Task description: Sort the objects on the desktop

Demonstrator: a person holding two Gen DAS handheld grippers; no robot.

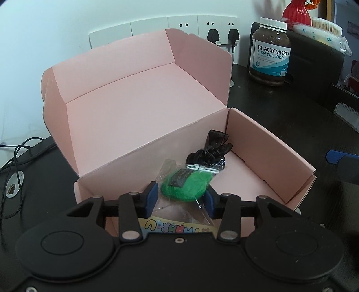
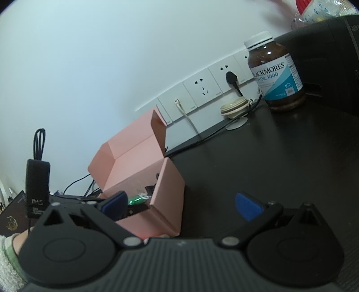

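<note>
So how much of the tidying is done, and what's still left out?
Partly done. Already inside the open pink cardboard box: a black ribbon bow and a small white cable. In hand: the left gripper has a clear plastic bag of green fluff between its fingers, low over the box. Left out: the brown fish-oil bottle on the dark desk. The right gripper is open and empty.

Left wrist view looks steeply down, close into the pink box (image 1: 143,107); right wrist view faces it low from beside, sharing the bottle (image 2: 277,74).

Wall sockets (image 1: 184,24) w/ black plugs (image 1: 232,36); red vase (image 1: 296,11) top right.
</note>
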